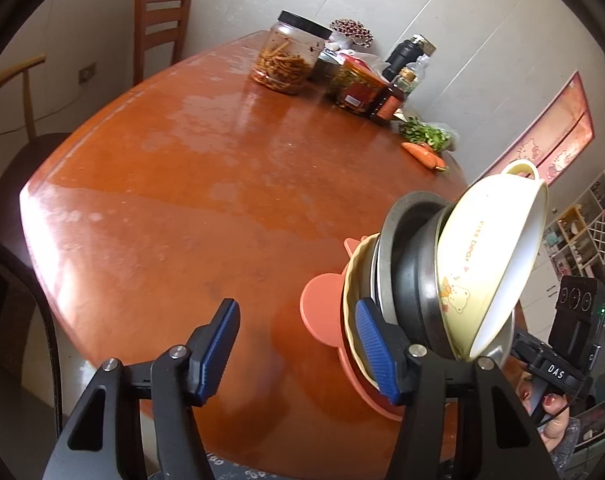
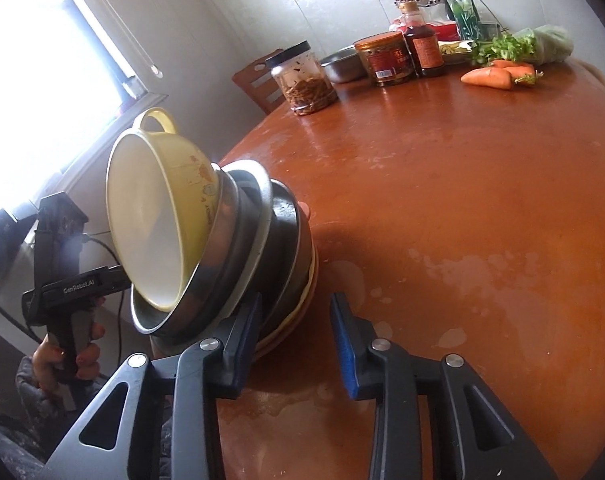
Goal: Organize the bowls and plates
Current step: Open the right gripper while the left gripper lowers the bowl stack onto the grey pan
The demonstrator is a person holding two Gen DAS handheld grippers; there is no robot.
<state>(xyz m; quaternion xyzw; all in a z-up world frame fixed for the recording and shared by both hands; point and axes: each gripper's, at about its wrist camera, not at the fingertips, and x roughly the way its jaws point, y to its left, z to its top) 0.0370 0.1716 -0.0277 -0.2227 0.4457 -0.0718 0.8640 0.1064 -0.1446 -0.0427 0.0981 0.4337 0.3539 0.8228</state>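
- Left tongs (image 1: 298,350): spread wide, pinching nothing. The stack (image 1: 402,300) sits just off my right-hand pad (image 1: 376,350); whether that pad touches the rim, I cannot tell.
- Right tongs (image 2: 296,344): also spread, nothing between them. The stack is against or just beside my left-hand pad (image 2: 246,340); contact unclear.
- Stack, from the bottom: a pink plate (image 1: 322,312), a cream plate (image 1: 352,300), dark and steel bowls (image 1: 414,280), and a yellow bowl (image 1: 490,264) on top.
- Stack location: at the near edge of the counter (image 1: 182,184), between the two tongs.
- My judgement: sorting is mostly done, with wide flat pieces underneath so the bowls nest. The tongs bracket the pile from either side, probably to steady or square it.
- Risk: the yellow bowl seems perched in the steel one, not fully seated; a nudge could slide it off.
- Far beyond both tongs: jars (image 2: 306,80), bottles, carrots (image 2: 488,76), well apart from the stack.
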